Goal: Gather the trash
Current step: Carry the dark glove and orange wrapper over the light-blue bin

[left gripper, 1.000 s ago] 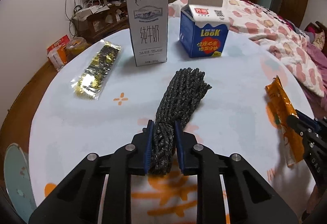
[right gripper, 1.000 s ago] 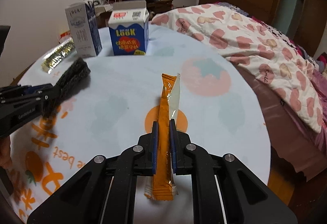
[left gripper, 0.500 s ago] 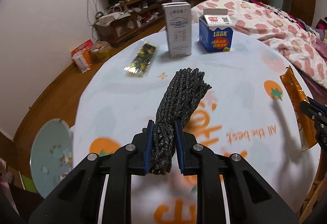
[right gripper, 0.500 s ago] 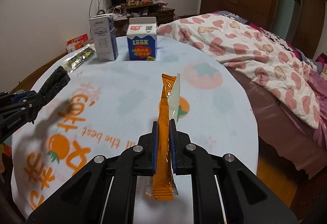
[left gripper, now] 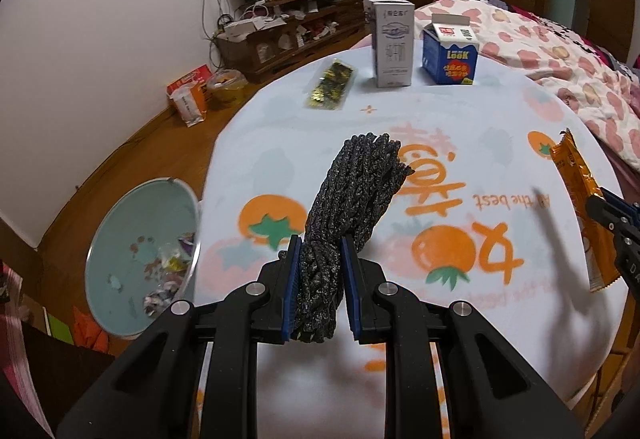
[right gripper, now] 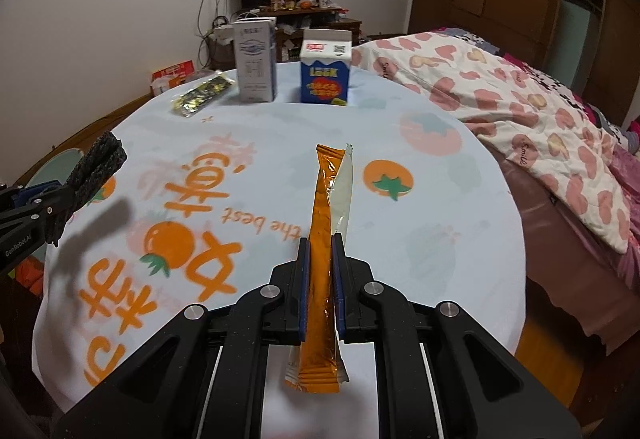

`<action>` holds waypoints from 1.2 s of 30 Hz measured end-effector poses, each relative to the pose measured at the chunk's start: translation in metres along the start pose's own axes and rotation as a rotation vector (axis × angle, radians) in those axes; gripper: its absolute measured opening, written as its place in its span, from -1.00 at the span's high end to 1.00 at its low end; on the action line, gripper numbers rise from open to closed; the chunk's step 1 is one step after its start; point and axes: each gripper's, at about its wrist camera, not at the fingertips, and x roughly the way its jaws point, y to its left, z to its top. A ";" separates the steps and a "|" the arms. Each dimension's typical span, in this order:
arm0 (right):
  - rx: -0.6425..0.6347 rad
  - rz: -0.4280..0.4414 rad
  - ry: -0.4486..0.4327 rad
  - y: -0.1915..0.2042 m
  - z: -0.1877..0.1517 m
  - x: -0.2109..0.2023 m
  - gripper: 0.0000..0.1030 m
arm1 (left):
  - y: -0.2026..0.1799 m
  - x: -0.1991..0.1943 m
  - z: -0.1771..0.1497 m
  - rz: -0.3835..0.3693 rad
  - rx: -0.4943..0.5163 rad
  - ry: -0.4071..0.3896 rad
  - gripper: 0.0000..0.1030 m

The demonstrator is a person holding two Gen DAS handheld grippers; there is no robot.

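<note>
**Both grippers loaded, bin in sight**

Your round table in its pale blue cloth printed with orange tomatoes (left gripper: pixel 280 143) fills both views; the cloth reads "the best" beside large orange characters. Left of it, on the wooden floor, stands the round pale green trash bin (left gripper: pixel 120 239) with scraps of wrappers inside. At the table's far edge stand 2 cartons: a tall white and grey milk carton (left gripper: pixel 392 43) with print too small to read, and just beside it a squat blue gable-top carton (left gripper: pixel 450 55) marked "LooK". A flat clear packet with gold and dark contents (left gripper: pixel 330 85) lies left of them.

Your left gripper (left gripper: pixel 319 275) has its jaws narrow, clamped on a twisted dark grey speckled bundle (left gripper: pixel 352 191) that sticks up and forward above the cloth. Your right gripper (right gripper: pixel 320 287) is closed tight on a long orange foil sachet wrapper (right gripper: pixel 324 207), torn open at the top, its tail hanging below the pads.

Since 1 second ago both grippers have pulled back from the cartons, which now look smaller, and the bin has come into the left view.
</note>
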 end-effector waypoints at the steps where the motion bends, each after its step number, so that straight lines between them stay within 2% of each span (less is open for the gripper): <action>1: -0.001 0.003 0.000 0.002 -0.001 -0.001 0.78 | 0.003 -0.003 -0.003 0.001 -0.004 -0.002 0.61; 11: -0.014 0.042 -0.002 0.024 -0.005 -0.009 0.78 | 0.024 -0.016 -0.020 0.008 -0.049 -0.005 0.61; 36: -0.112 0.157 -0.019 0.095 0.001 -0.022 0.78 | 0.077 -0.033 -0.037 0.054 -0.150 -0.019 0.61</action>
